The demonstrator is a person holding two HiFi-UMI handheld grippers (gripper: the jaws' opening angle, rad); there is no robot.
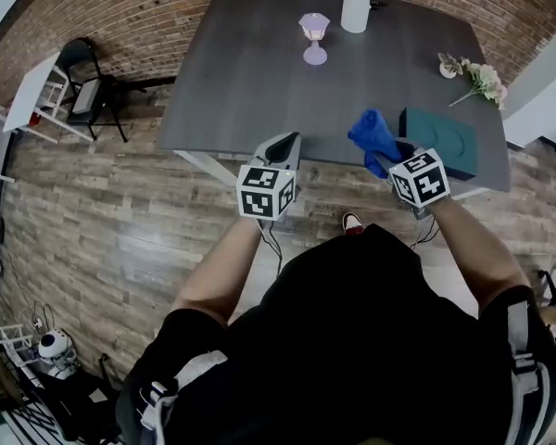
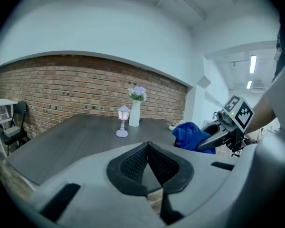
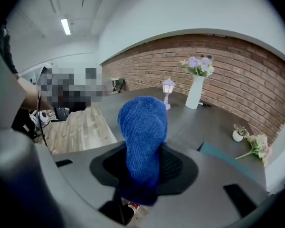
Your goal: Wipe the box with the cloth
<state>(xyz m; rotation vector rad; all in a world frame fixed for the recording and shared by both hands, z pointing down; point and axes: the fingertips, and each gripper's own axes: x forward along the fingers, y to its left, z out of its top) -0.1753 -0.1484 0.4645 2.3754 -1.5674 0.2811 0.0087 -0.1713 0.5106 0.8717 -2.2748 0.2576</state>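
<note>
A dark teal box (image 1: 442,141) lies flat at the near right corner of the grey table (image 1: 250,91). My right gripper (image 1: 386,158) is shut on a blue cloth (image 1: 373,137), held bunched just left of the box above the table's near edge. In the right gripper view the cloth (image 3: 143,134) stands up between the jaws and a strip of the box (image 3: 228,161) shows to the right. My left gripper (image 1: 282,146) hovers at the table's front edge, shut with nothing in it. The left gripper view shows the cloth (image 2: 192,136) to its right.
On the far side of the table stand a small lilac lantern (image 1: 314,37) and a white vase of flowers (image 1: 356,3). A tiny pot and a flower sprig (image 1: 477,77) lie behind the box. A black chair (image 1: 85,82) and white shelf stand at the left.
</note>
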